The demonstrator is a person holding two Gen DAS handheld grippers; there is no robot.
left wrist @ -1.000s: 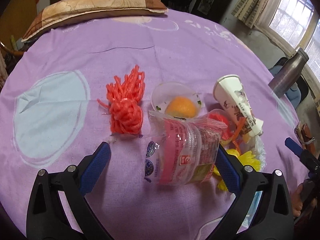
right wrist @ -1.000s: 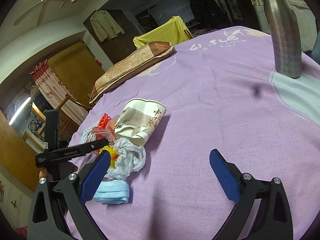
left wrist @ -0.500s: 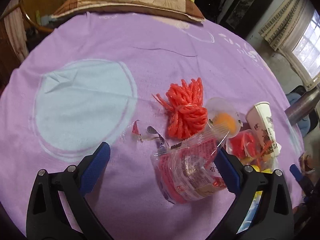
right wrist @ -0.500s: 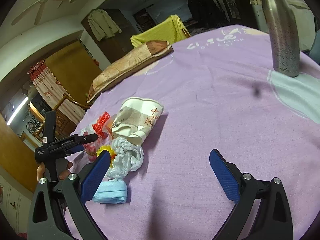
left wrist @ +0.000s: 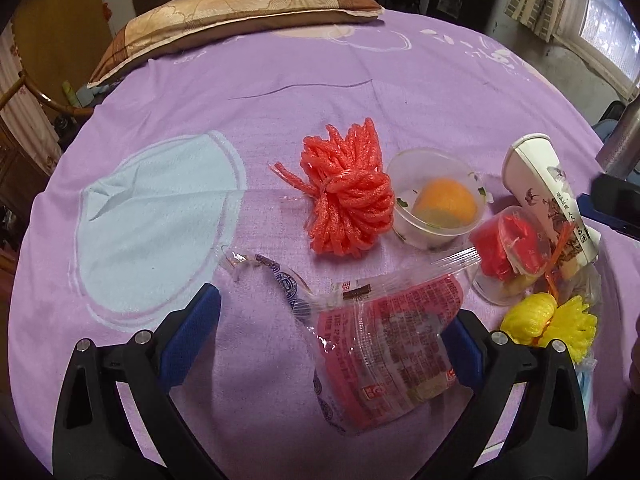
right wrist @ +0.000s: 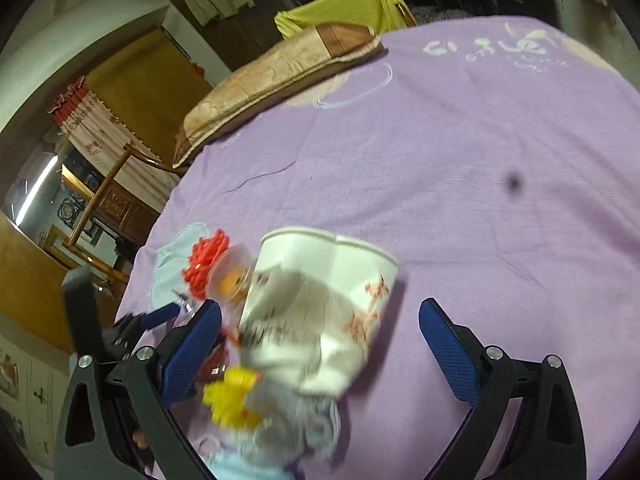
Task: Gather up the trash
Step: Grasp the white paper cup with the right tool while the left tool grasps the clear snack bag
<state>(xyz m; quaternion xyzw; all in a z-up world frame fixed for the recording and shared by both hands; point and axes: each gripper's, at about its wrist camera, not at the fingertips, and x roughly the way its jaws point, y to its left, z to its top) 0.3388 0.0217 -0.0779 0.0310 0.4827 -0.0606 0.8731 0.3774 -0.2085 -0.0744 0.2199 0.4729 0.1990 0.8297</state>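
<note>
purple-sheeted bed (left wrist: 320, 80) | pillow (left wrist: 240, 12) | wrapper (left wrist: 392, 352) | paper cup (right wrist: 320, 300)

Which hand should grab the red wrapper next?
Left, probably. The red wrapper already lies between the open left gripper's fingers, against one pad. The right gripper, also open, faces the paper cup instead.

Both my grippers, jaws spread

My left gripper (left wrist: 332, 332) hangs low with fingers wide; my right gripper (right wrist: 320, 344) gapes just as wide.
</note>
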